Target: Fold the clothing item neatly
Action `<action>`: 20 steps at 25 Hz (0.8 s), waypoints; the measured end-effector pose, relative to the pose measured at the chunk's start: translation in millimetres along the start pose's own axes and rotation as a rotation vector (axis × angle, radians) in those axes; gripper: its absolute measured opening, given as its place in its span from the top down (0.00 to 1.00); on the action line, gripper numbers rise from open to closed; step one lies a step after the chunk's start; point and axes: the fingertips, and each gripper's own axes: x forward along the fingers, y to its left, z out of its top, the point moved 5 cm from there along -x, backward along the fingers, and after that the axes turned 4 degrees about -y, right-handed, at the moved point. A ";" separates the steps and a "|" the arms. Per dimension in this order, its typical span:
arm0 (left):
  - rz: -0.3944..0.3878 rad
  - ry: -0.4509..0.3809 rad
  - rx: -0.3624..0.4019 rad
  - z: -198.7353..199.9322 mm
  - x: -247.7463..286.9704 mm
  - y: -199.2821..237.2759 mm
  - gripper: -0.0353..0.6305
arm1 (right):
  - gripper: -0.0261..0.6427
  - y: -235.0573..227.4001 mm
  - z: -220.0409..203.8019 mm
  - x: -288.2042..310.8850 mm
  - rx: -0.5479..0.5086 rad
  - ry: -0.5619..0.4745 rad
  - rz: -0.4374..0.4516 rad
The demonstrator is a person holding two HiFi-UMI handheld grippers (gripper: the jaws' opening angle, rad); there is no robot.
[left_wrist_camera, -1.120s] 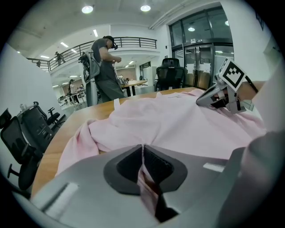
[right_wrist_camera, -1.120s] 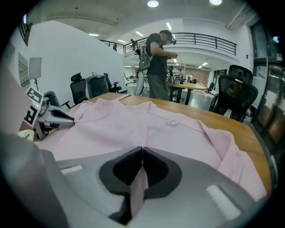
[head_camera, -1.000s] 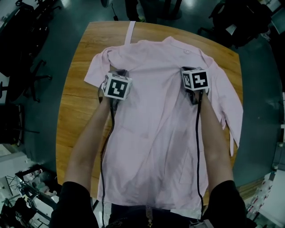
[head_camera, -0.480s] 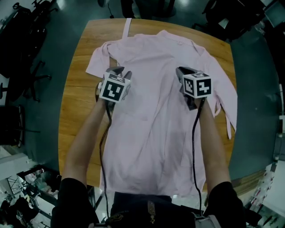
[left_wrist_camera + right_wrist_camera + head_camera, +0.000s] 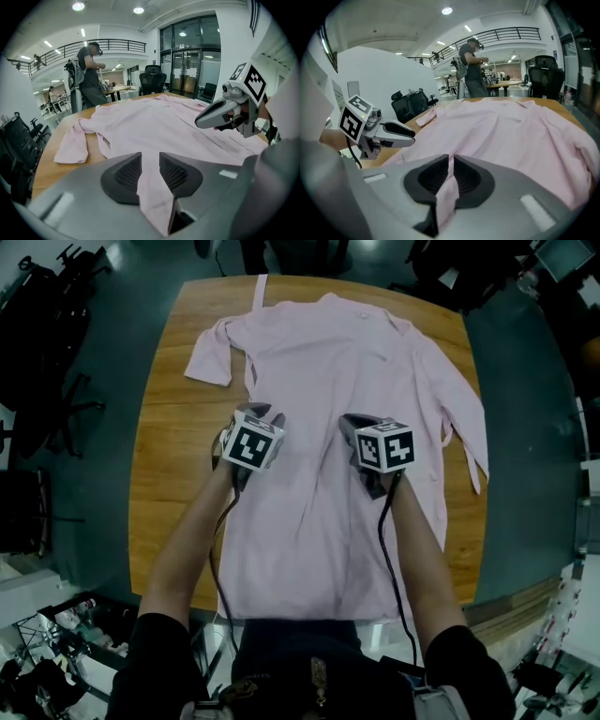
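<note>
While shirt (image 5: 328, 381) lies spread, left tongs (image 5: 150, 161), just opened, straddle it; right tongs (image 5: 450, 161), eased, pinch it.

open-plan office, swivel chair (image 5: 153, 75), desks (image 5: 116, 89), glass doors (image 5: 187, 65), railed mezzanine (image 5: 110, 45), ceiling lights (image 5: 138, 10)

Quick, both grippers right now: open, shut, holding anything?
Left gripper: open, jaws just opened; a shirt fold lies loose between them.
Right gripper: shut on the shirt, though its jaws just eased slightly apart.
</note>
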 end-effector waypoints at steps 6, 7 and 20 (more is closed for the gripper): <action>-0.016 0.047 -0.023 -31.7 -8.2 -23.2 0.76 | 0.88 20.5 -28.8 5.8 0.035 0.053 -0.037; -0.017 0.059 -0.022 -37.0 -8.8 -25.0 0.76 | 0.88 21.9 -32.9 8.6 0.043 0.065 -0.040; 0.012 0.116 -0.044 -63.1 -6.8 -17.5 0.83 | 0.94 -15.0 -26.4 -31.6 0.066 0.046 -0.142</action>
